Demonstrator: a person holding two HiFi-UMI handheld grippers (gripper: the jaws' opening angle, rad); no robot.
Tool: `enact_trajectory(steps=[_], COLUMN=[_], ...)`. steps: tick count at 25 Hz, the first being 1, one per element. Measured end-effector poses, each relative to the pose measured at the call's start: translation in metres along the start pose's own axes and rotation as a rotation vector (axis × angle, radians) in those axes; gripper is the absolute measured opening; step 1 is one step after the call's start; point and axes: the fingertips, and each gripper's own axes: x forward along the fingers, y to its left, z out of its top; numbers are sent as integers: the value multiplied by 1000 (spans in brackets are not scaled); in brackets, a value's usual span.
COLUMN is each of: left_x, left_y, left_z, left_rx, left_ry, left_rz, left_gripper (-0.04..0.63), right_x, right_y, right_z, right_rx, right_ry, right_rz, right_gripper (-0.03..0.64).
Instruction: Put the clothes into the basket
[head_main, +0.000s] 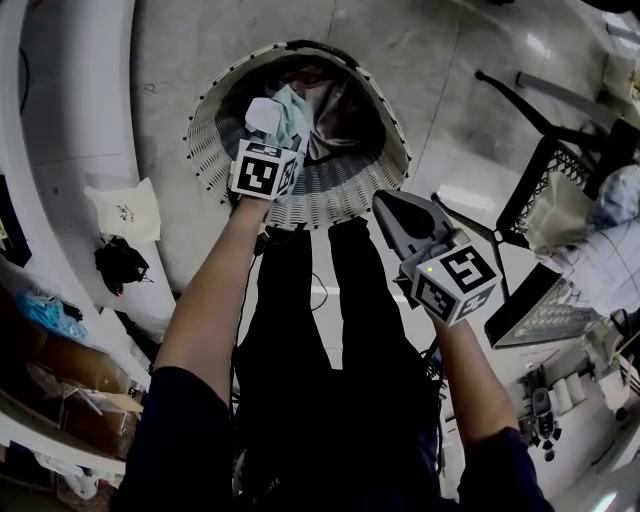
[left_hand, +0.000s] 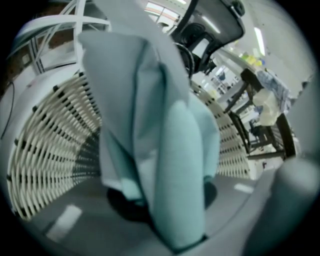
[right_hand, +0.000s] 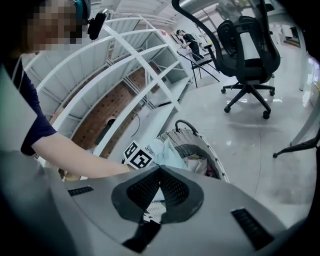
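A person's left hand-held gripper (head_main: 270, 132) pointed down into the mouth of a white slatted basket (head_main: 335, 195) on the floor, its jaws closed on a pale blue garment (left_hand: 165, 140); the garment hung in folds inside the basket's wall, above other clothes (head_main: 335, 100) heaped at the bottom; the right hand-held gripper (head_main: 388, 207) hovered just outside the near rim, jaws together and holding nothing. The drop looked close to done — but not yet safe; the garment hung toward the left side of the opening, and a release there could, on this reading, leave a fold draped over the rim rather than inside; soft cloth might also cling to a pad and be dragged back out as the hand lifted — and the idle right hand-held gripper, so near the rim, could nudge the basket.
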Motion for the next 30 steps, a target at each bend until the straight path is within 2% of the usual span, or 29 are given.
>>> enact_trajectory(steps=[3, 5, 9, 14, 19, 25, 27, 30], left_x=[1, 3, 0, -20, -39, -78, -94, -124], left_y=[1, 0, -3, -16, -25, -33, -36, -43], left_z=[4, 2, -2, 15, 15, 26, 32, 41], left_rx=[5, -3, -33, 18, 4, 43, 52, 60], left_ry=[1, 18, 10, -58, -73, -122, -140, -177], left_rz=[13, 11, 19, -10, -27, -36, -40, -42], left_gripper=[134, 164, 265, 256, 253, 136, 118, 37], right_x=[6, 10, 21, 34, 35, 29, 24, 14], right_y=[-3, -2, 0, 7, 15, 29, 34, 43], right_z=[0, 2, 4, 7, 12, 30, 36, 46], right_rx=[-3, -9, -21, -16, -25, -48, -46, -35], right_ry=[2, 0, 5, 8, 17, 2, -8, -27], right_rz=[-4, -5, -10, 3, -2, 3, 2, 4], right_gripper=[8, 8, 8, 8, 8, 8, 8, 8])
